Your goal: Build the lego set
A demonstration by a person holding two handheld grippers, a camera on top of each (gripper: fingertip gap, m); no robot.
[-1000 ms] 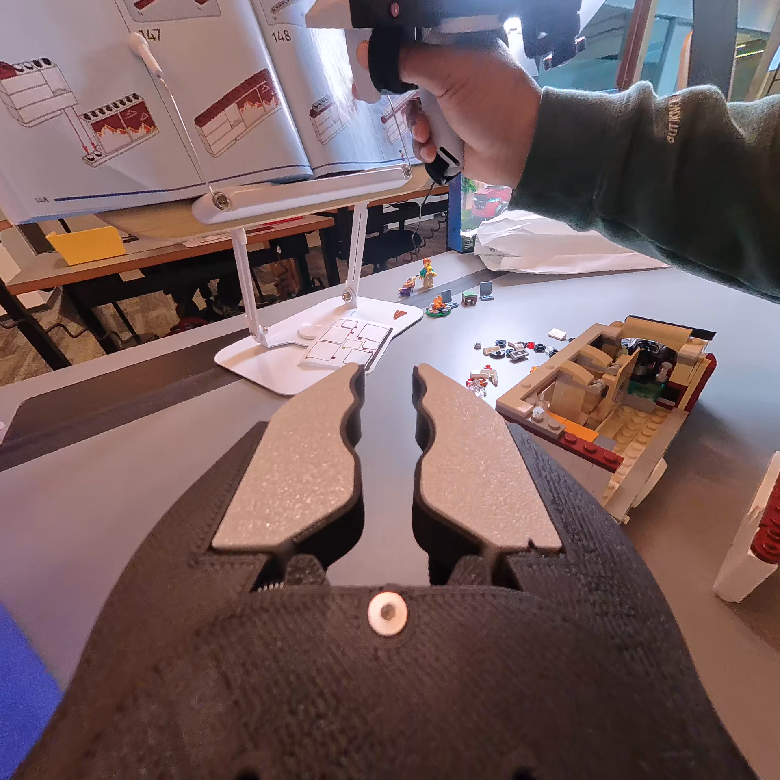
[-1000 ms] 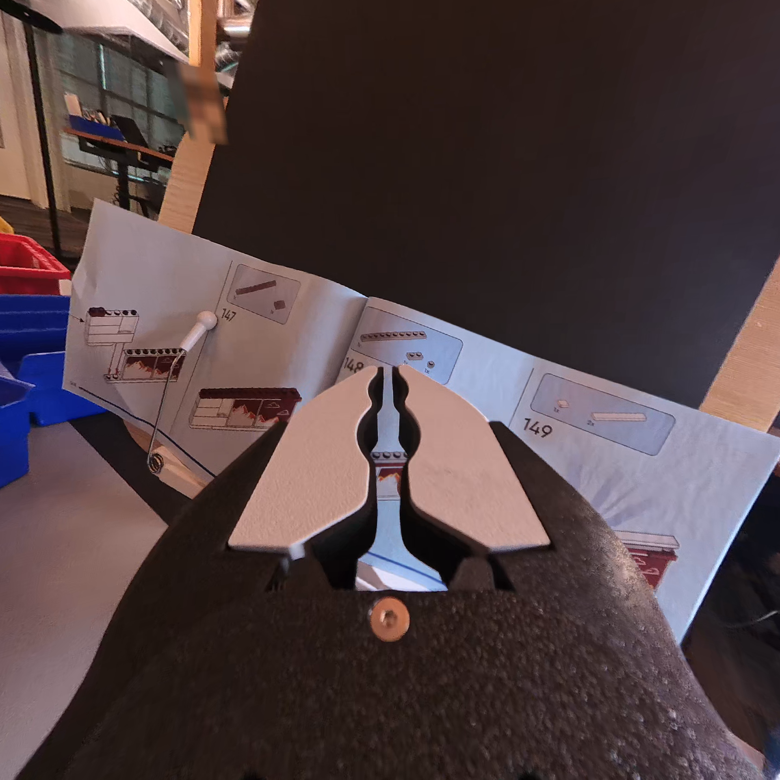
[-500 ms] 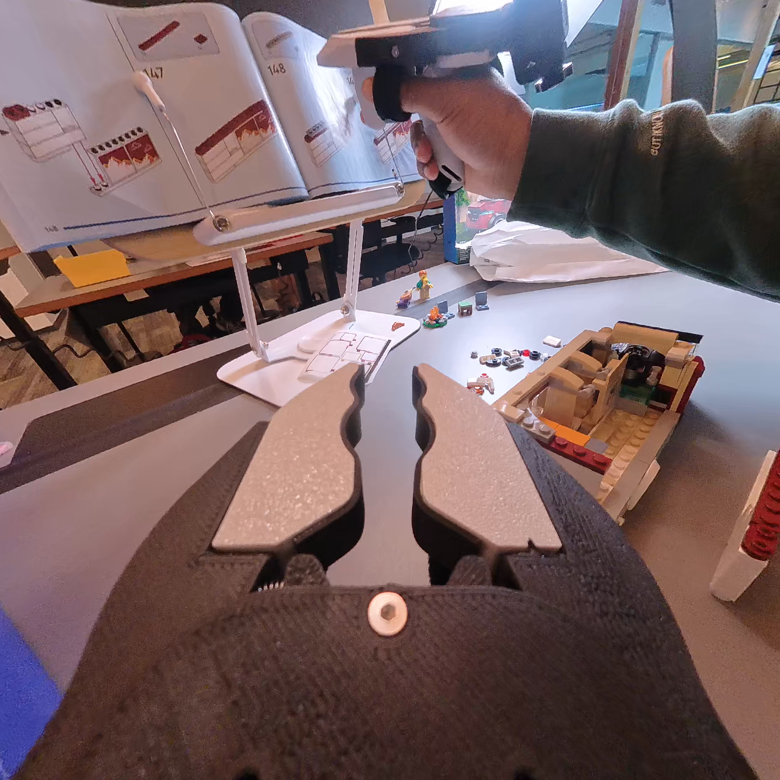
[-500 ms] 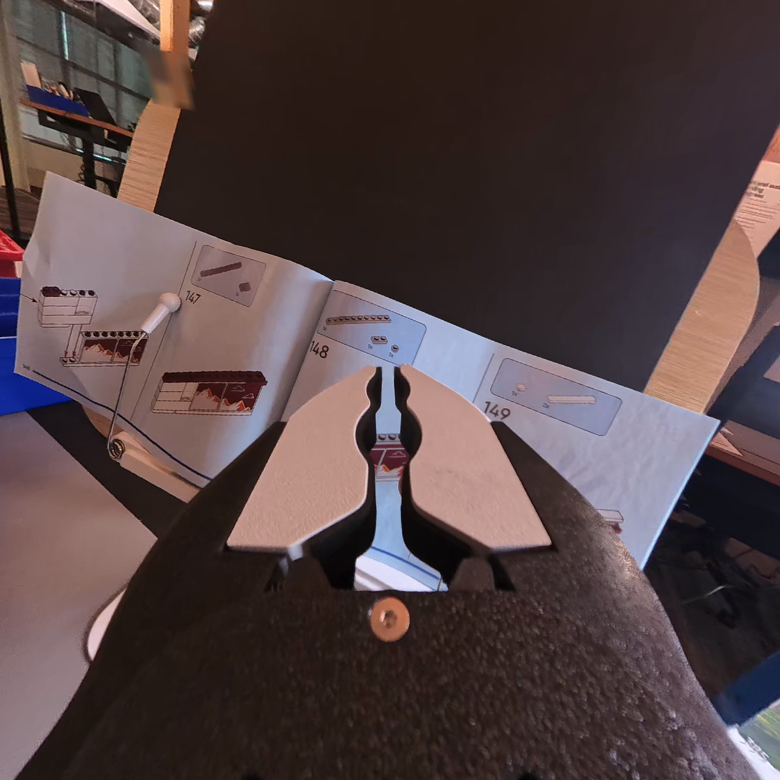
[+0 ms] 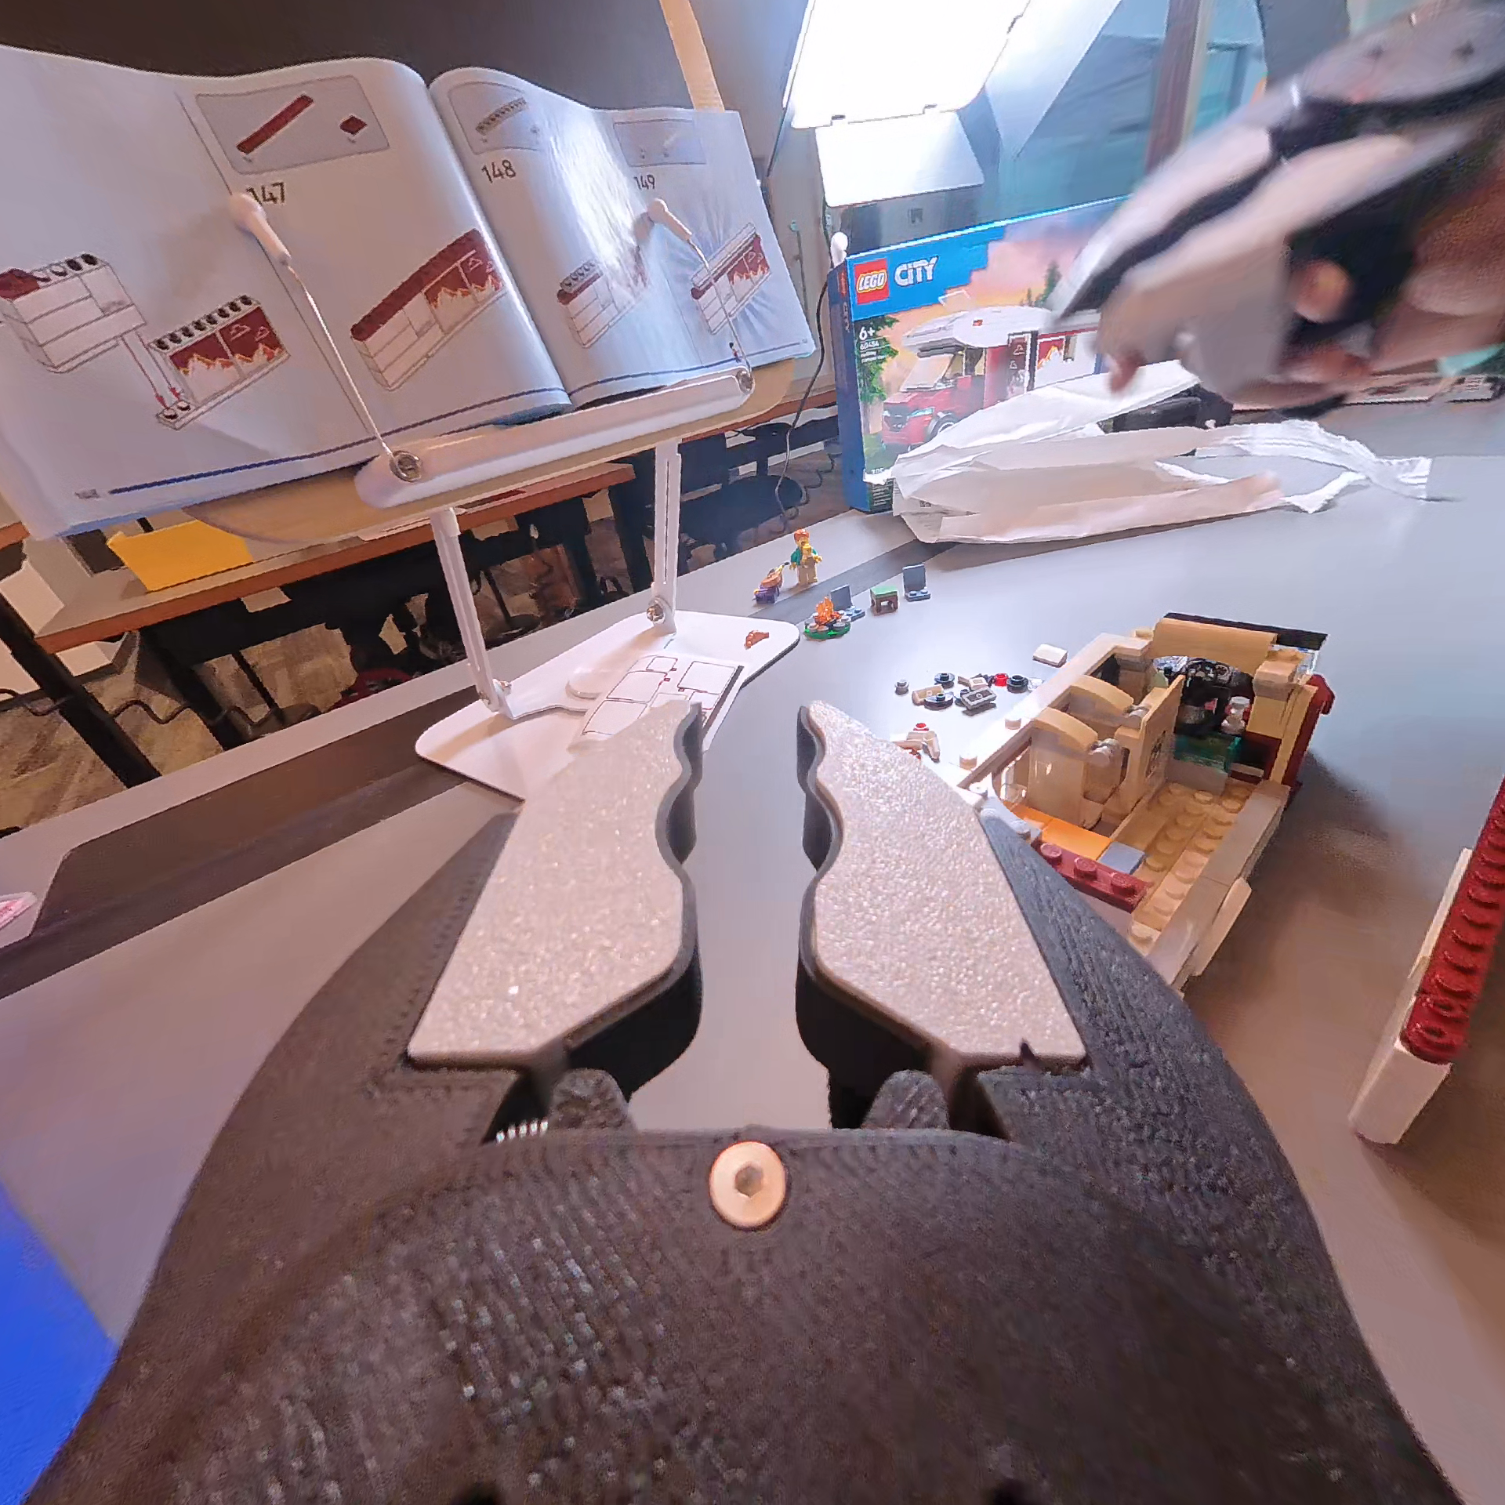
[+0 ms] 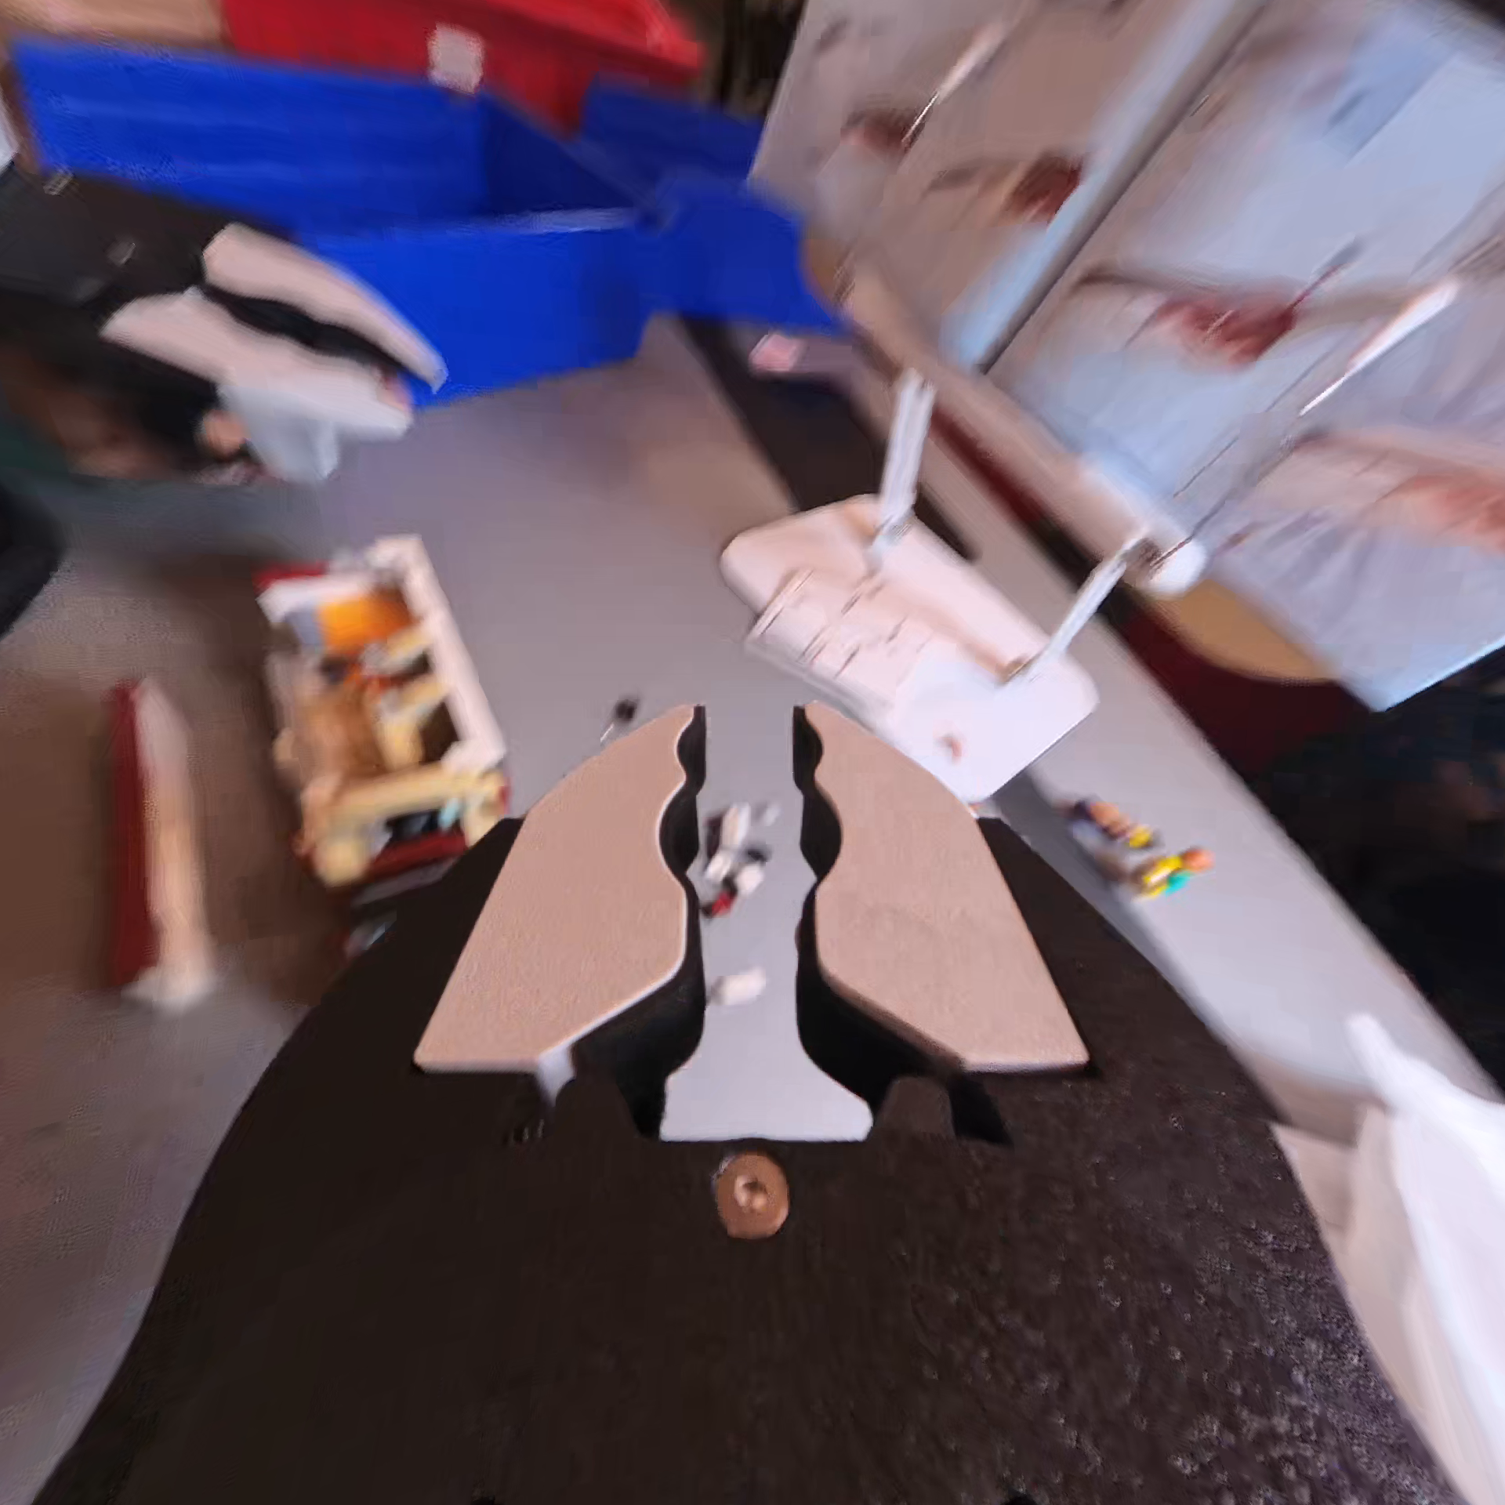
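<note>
My left gripper [image 5: 745, 721] is open and empty, held low over the grey table [image 5: 244, 936], pointing at the white base of a book stand [image 5: 570, 700]. An open instruction booklet [image 5: 366, 269] rests on that stand. A partly built tan brick vehicle [image 5: 1140, 757] sits to the right, with small loose pieces [image 5: 969, 688] beside it. My right gripper [image 6: 748, 717] is open and empty, high above the table and looking down on the loose pieces [image 6: 733, 855]; its view is blurred by motion. It shows blurred in the left wrist view [image 5: 1270, 269] at the upper right.
A toy set box [image 5: 936, 342] and crumpled white bags [image 5: 1099, 472] lie at the back. A minifigure [image 5: 805, 558] and small builds stand near the stand. A white and dark red wall panel [image 5: 1450, 977] lies at the right. Blue bins [image 6: 456, 204] sit at the far side. Left tips to right tips: about 20 cm.
My right gripper swung away from the booklet and now points down at the table; its jaws opened wider. The left gripper stayed about where it was, tilting slightly up.
</note>
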